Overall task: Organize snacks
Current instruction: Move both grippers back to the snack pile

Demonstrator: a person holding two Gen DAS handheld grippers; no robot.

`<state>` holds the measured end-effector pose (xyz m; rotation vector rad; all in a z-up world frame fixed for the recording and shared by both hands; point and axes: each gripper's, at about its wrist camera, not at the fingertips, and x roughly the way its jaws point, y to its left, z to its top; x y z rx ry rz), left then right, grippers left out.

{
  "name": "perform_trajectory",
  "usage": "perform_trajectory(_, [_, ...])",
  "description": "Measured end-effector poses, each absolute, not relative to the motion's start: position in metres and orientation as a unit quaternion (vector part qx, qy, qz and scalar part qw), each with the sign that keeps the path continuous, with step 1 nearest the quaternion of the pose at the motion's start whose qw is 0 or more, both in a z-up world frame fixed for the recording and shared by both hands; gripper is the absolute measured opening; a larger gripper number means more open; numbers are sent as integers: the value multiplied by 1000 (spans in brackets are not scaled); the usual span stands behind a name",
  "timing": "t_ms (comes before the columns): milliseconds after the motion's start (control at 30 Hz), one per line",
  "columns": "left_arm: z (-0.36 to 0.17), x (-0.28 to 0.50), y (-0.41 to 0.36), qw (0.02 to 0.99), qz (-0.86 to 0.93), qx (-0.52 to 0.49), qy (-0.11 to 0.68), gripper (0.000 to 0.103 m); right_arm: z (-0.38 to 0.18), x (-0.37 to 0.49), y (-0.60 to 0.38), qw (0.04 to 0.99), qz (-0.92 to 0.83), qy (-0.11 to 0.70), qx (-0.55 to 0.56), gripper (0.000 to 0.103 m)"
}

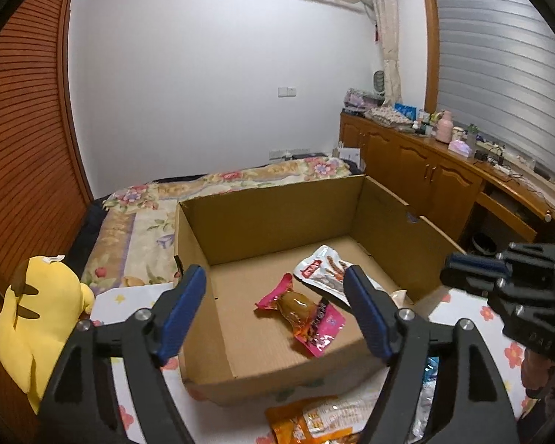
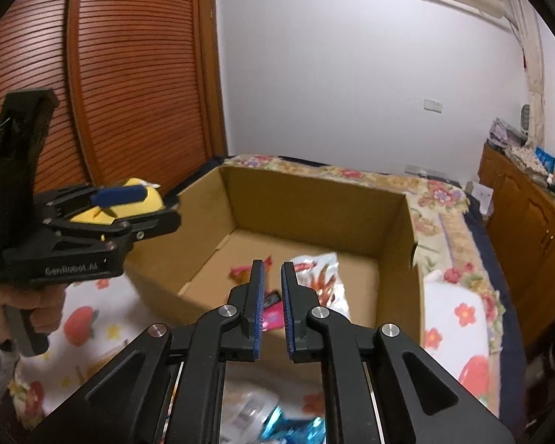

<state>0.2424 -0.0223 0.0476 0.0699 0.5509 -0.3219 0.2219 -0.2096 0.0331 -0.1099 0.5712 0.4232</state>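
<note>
An open cardboard box sits on the bed. Inside lie a pink snack packet with a brown piece and a silver-white snack pouch. My left gripper is open and empty, held above the box's near edge. An orange snack bag lies on the sheet below it. My right gripper has its jaws nearly closed with a narrow gap and nothing between them, above the box's near side. A blue and silver packet lies under it. The silver pouch shows beyond the fingers.
A yellow plush toy sits left of the box. The bed has a floral sheet. A wooden cabinet with clutter stands to the right, a slatted wooden wardrobe to the left. The left gripper's body shows in the right wrist view.
</note>
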Motion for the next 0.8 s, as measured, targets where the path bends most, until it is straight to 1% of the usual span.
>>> perform_trajectory(100, [49,226,-18,950,-171,27,261,87,29,202,-213,937,213,271,-51,13])
perform_trajectory(133, [49,221,-16,950,-172,27,258,87,29,198,-215,938,214,269,-49,14])
perform_trajectory(300, [43,197,-11,949,-181,26,259,87,19,174,-224,937,219,270,-31,29])
perform_trajectory(333, [40,191,-9,947,-184,25,262,87,17,171,-225,937,218,271,-32,30])
perform_trajectory(400, [32,181,-7,944,-191,25,267,87,10,162,-226,936,217,275,-33,37])
perform_trajectory(467, [23,173,-5,942,-192,32,274,87,2,153,-227,935,217,280,-32,41])
perform_trajectory(600, [-2,156,-3,937,-188,47,292,87,-17,137,-231,931,213,293,-34,46])
perform_trajectory(800, [-37,144,-1,924,-189,48,330,87,-41,123,-234,926,209,314,-31,51])
